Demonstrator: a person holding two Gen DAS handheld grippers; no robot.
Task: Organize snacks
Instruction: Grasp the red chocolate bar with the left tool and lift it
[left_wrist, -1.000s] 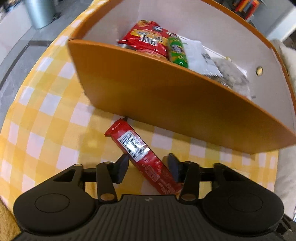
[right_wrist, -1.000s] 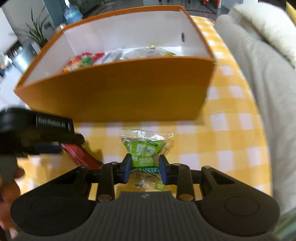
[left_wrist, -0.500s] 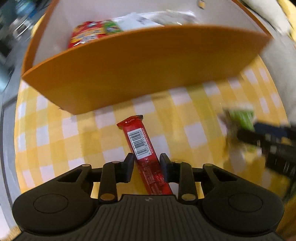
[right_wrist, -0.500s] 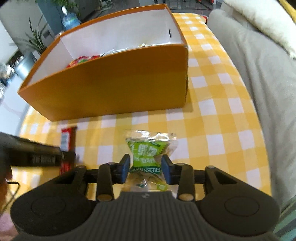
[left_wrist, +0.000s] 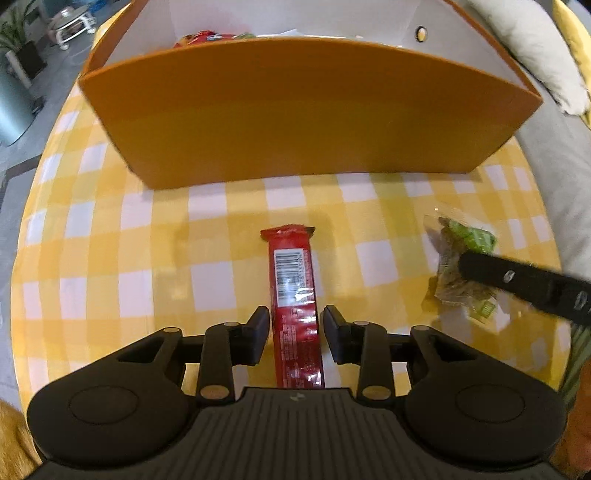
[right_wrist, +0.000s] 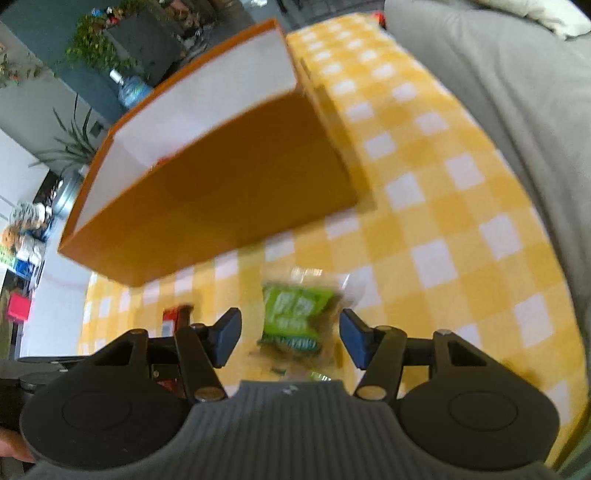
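My left gripper straddles the long red foil-wrapped snack bar lying on the yellow-and-white checked tablecloth, jaws opening, a gap showing on both sides. My right gripper is opening wider around the green plastic snack packet. Both snacks lie before the orange cardboard box.

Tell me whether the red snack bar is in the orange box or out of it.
Out. The red snack bar lies flat on the checked tablecloth in front of the orange box, between the left gripper's opening jaws.
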